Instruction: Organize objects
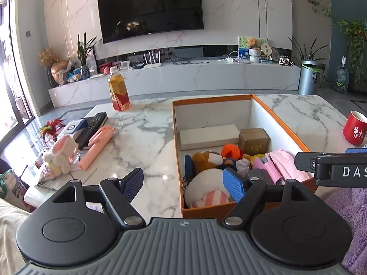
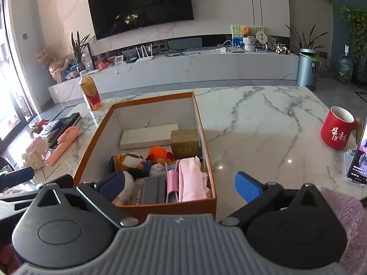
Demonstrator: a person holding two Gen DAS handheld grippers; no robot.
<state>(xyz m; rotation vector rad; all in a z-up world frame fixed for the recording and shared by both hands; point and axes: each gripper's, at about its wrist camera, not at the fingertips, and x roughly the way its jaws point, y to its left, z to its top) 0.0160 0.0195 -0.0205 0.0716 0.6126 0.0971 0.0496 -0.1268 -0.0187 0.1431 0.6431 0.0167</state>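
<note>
Fingers: left gripper [image 1: 184, 184] spread wide with nothing between its pads, just short of the orange box's near wall; right gripper [image 2: 181, 186] also spread and empty, its span straddling the box's near right corner.
Orange box [image 2: 207, 142]: open-topped, on the marble table [image 2: 263, 119].
Inside the box: white flat case [image 2: 148, 136] and gold cube [image 2: 185, 144] toward the far wall; orange knit ball [image 2: 157, 153], brown plush [image 2: 127, 160], pink cloth [image 2: 193, 178] and grey book [image 2: 150, 190] crowd the near end.
Left of the box: pink fan [image 1: 97, 145], black remote [image 1: 91, 127], rabbit plush [image 1: 60, 157], tea bottle [image 1: 118, 89] farther back.
Right of the box: red mug [image 2: 337, 128], well apart.
</note>
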